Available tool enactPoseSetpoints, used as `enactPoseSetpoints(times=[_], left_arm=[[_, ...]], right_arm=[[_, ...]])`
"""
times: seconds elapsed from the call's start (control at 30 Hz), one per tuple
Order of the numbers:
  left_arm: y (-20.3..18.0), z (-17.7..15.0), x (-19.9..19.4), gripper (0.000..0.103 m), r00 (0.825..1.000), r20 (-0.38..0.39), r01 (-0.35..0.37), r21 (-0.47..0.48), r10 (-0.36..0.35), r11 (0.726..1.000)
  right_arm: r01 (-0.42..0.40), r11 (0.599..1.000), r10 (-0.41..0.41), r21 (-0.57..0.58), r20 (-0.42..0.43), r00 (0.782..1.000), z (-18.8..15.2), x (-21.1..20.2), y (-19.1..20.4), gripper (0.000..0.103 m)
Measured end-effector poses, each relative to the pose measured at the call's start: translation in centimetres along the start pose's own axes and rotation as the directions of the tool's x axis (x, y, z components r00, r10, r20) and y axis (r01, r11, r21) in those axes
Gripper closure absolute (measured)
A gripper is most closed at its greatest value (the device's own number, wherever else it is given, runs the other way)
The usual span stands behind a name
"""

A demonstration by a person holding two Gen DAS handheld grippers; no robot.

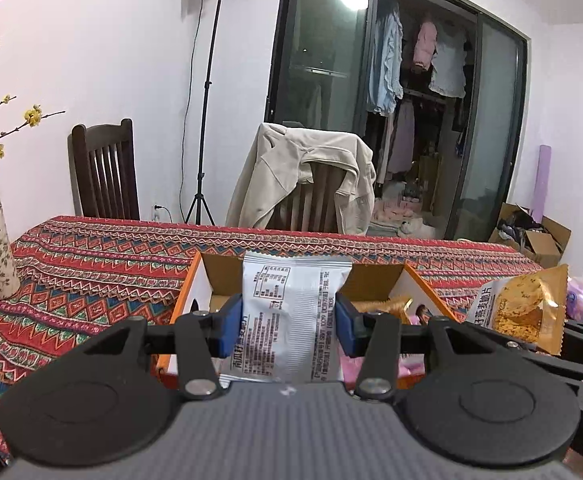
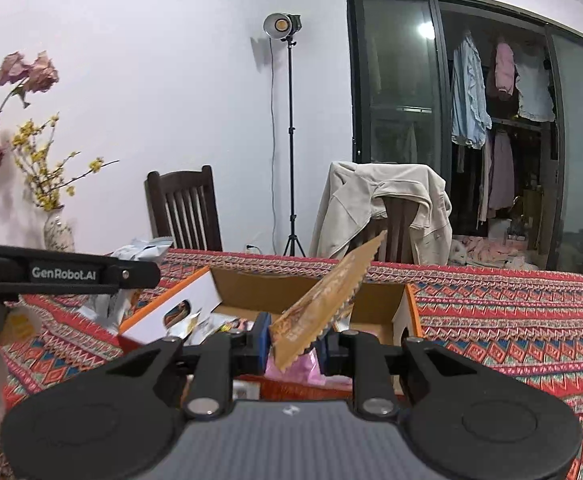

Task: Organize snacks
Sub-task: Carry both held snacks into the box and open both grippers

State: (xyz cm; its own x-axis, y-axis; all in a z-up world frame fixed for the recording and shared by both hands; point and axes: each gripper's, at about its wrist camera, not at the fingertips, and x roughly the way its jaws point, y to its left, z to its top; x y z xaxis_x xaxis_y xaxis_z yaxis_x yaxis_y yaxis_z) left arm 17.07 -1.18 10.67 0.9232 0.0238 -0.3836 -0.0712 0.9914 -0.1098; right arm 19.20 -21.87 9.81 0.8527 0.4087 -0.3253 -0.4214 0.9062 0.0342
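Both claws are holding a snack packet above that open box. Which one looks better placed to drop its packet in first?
Probably the left. The left gripper holds the silver packet squarely before the open box. The right gripper pinches the orange packet tilted on edge, nearer the box's right end. It's close, though.

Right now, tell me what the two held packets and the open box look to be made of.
Silver packet, in the left tongs: seemingly plastic-foil film, with a dull metallic sheen, ribbed seal and creases.
Orange packet, in the right tongs: likely the same kind of film, glossy and printed, with a zigzag-cut edge.
Box: cardboard, brown and matte inside, white and orange printed outside.
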Motion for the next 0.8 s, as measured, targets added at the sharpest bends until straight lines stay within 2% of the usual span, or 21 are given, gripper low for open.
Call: enactPoseSetpoints(times=[0.27, 0.43, 0.53, 0.7, 0.8], left_arm=[[0.1, 1.7, 3.5, 0.055, 1.0, 0.005, -0.03, -0.047, 0.031, 0.998], [0.5, 2.1, 6.3, 0.055, 0.997, 0.018, -0.072, -0.055, 0.073, 0.996], [1.0, 1.5, 8.1, 0.055, 0.992, 0.017, -0.126, -0.072, 0.128, 0.989], [1.9, 0.2, 10.5, 0.055, 0.992, -0.019, -0.129, -0.073, 0.128, 0.989], [2.1, -0.3, 11.1, 0.055, 0.992, -0.027, -0.127, -0.064, 0.125, 0.99]], right_arm=[[0.022, 0.999, -0.021, 0.04, -0.021, 1.0, 1.7, 4.2, -1.4, 0.081], [0.037, 0.998, -0.035, 0.057, -0.031, 0.999, 2.5, 7.2, -2.1, 0.081], [0.044, 0.996, -0.042, 0.079, -0.032, 0.999, 2.7, 9.0, -2.7, 0.081], [0.029, 0.993, -0.03, 0.112, 0.005, 1.0, 1.3, 11.0, -3.8, 0.081], [0.015, 0.994, -0.012, 0.106, -0.024, 1.0, 0.4, 12.2, -4.0, 0.081]])
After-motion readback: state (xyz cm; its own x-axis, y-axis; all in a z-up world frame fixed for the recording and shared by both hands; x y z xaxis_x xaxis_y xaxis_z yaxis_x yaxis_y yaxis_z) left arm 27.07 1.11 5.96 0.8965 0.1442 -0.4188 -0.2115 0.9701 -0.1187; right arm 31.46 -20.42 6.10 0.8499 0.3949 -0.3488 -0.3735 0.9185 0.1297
